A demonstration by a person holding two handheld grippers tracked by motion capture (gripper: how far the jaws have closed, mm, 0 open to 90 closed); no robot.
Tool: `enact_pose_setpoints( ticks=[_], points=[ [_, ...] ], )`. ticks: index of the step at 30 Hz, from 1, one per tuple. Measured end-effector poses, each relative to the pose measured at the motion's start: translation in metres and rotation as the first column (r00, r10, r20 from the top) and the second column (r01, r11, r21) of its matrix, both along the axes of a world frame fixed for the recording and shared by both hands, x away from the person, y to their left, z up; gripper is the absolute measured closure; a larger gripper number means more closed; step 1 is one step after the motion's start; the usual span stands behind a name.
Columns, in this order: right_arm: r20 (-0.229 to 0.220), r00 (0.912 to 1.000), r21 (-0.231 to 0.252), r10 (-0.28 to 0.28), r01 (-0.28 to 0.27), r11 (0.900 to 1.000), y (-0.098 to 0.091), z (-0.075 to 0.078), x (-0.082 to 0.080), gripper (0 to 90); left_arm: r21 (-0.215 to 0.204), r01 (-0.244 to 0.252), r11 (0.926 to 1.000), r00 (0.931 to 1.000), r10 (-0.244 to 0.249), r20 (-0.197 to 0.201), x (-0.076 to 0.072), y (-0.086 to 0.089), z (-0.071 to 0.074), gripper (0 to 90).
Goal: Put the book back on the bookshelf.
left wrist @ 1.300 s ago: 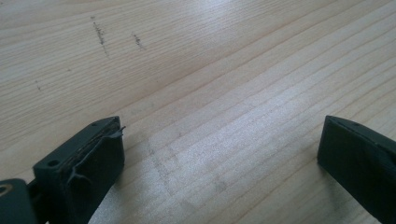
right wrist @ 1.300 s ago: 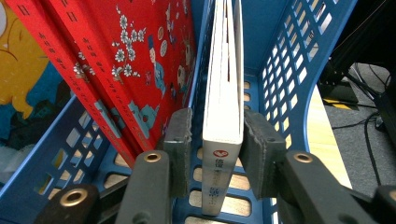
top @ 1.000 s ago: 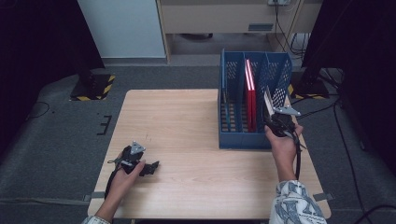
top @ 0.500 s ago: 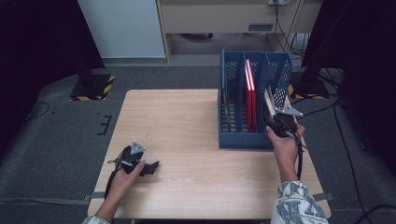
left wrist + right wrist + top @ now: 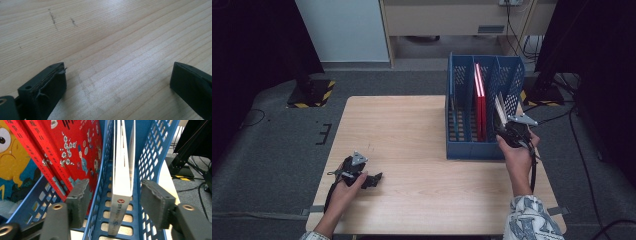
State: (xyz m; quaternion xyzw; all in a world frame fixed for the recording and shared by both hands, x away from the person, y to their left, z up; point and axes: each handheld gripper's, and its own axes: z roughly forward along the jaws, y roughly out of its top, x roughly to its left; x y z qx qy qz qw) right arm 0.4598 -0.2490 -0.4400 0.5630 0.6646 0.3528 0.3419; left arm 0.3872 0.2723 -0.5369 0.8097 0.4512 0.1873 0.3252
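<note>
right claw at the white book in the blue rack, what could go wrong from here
The right claw is open around the white book, but its left finger sits across the blue rack divider; closing might pinch that wall instead. The book stands unsupported in its slot and could tip against the mesh.

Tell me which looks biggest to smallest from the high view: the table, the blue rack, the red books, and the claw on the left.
1. Table
2. Blue rack
3. Red books
4. Left claw

The red books and left claw look close in size, so their order is unsure.
</note>
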Motion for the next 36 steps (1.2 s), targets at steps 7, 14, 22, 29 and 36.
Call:
enact_pose_setpoints(
  ticks=[7,14,22,29,36],
  points=[
    [0.025,0.9996,0.017,0.013,-0.014,0.9998,0.000,0.004,-0.010,29.3,0.000,0.000,1.0000,1.0000,0.000,0.000,0.000,0.000,0.000,0.0],
    [0.053,0.9976,0.023,0.044,-0.045,0.9987,0.002,0.007,-0.022,23.1,-0.003,-0.003,1.0000,1.0000,0.003,0.001,0.000,0.000,0.000,0.0],
    [0.057,0.9953,0.046,0.079,-0.081,0.9956,0.003,0.006,-0.039,18.3,-0.003,-0.003,1.0000,1.0000,0.003,0.001,0.000,0.000,0.000,0.0],
    [0.050,0.9913,0.047,0.121,-0.124,0.9912,0.011,0.002,-0.053,14.3,0.000,-0.001,1.0000,1.0000,0.001,0.001,-0.001,0.000,0.000,0.0],
    [0.047,0.9864,0.055,0.157,-0.160,0.9856,0.021,-0.004,-0.065,12.6,-0.003,-0.003,1.0000,1.0000,0.003,0.001,-0.001,-0.001,0.000,0.0]
  ],
)
